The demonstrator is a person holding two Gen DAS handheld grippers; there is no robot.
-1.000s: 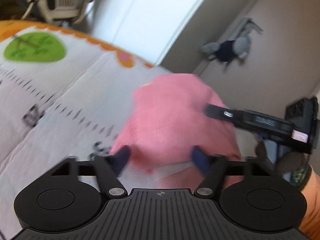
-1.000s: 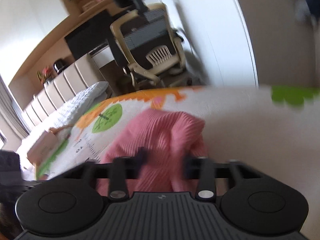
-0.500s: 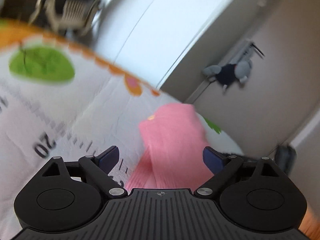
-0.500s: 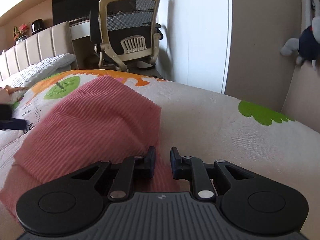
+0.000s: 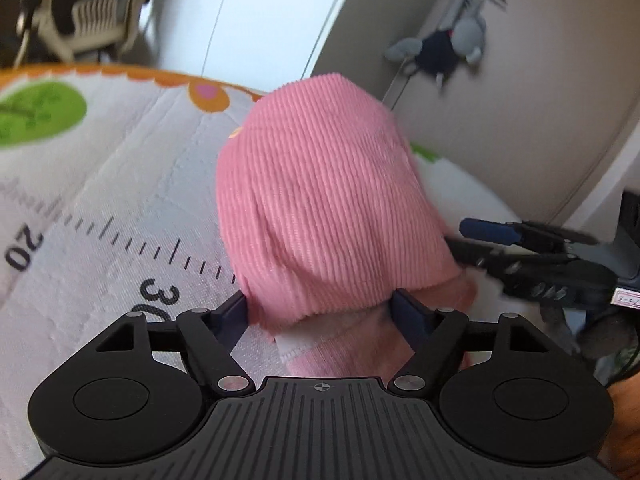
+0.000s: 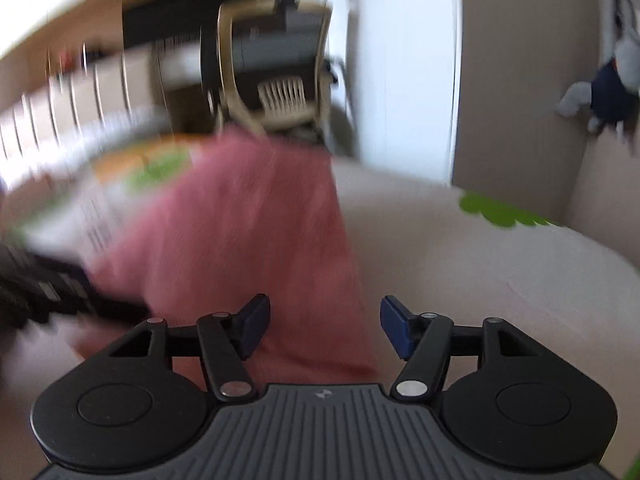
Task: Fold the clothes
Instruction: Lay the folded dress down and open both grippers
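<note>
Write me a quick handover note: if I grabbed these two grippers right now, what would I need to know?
Left gripper: open, fingers either side of the pink garment's near edge, not clamped.
Right gripper: open, holding nothing, at the garment's right edge.
Garment: lies on the printed mat, folded over at least once, top layer bulging.
Left to do: probably flatten it and finish folding.
</note>
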